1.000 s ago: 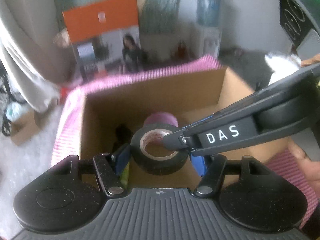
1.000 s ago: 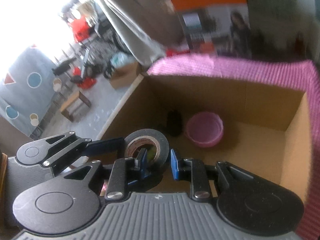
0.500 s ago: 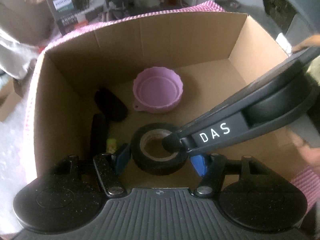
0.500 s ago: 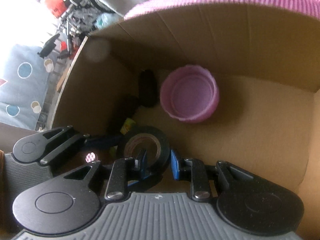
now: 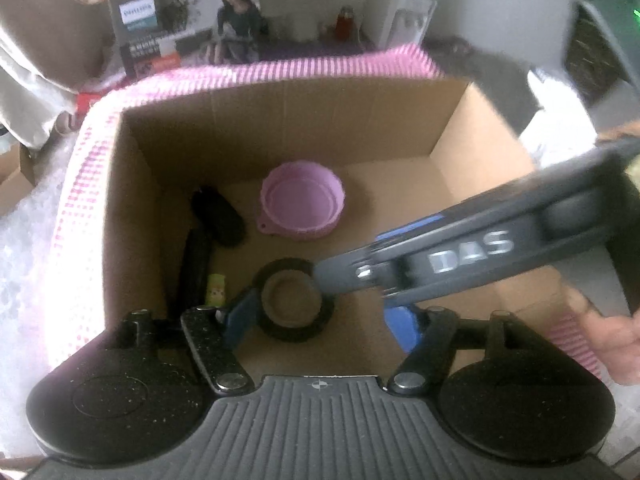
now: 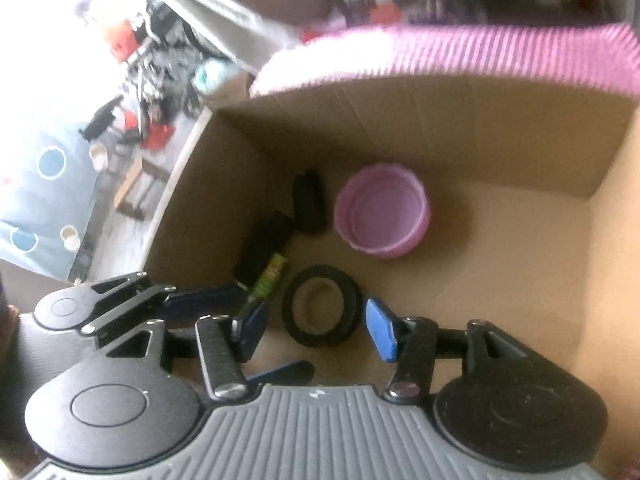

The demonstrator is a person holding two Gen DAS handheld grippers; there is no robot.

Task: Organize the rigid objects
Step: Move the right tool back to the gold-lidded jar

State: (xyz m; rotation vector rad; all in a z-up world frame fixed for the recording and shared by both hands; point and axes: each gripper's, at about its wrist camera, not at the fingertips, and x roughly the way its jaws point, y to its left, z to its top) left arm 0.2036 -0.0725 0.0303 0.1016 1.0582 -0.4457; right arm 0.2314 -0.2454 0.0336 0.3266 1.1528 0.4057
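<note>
Both tools open over the cardboard box (image 6: 480, 132). The black tape roll (image 6: 322, 312) lies between the right tool (image 6: 316, 326) pads, released. The left tool (image 5: 320, 318) grips nothing; a pink bowl (image 6: 382, 216) sits farther in.

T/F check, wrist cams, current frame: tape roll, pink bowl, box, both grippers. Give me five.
1. The black tape roll lies flat on the cardboard box floor. True.
2. The pink bowl is stacked on the roll. False: it sits apart, farther in.
3. The right gripper clamps the roll. False: jaws are opening, pads clear of it.
4. The box is empty besides the roll. False: bowl and dark objects are inside.
5. The left gripper is open. True.
</note>
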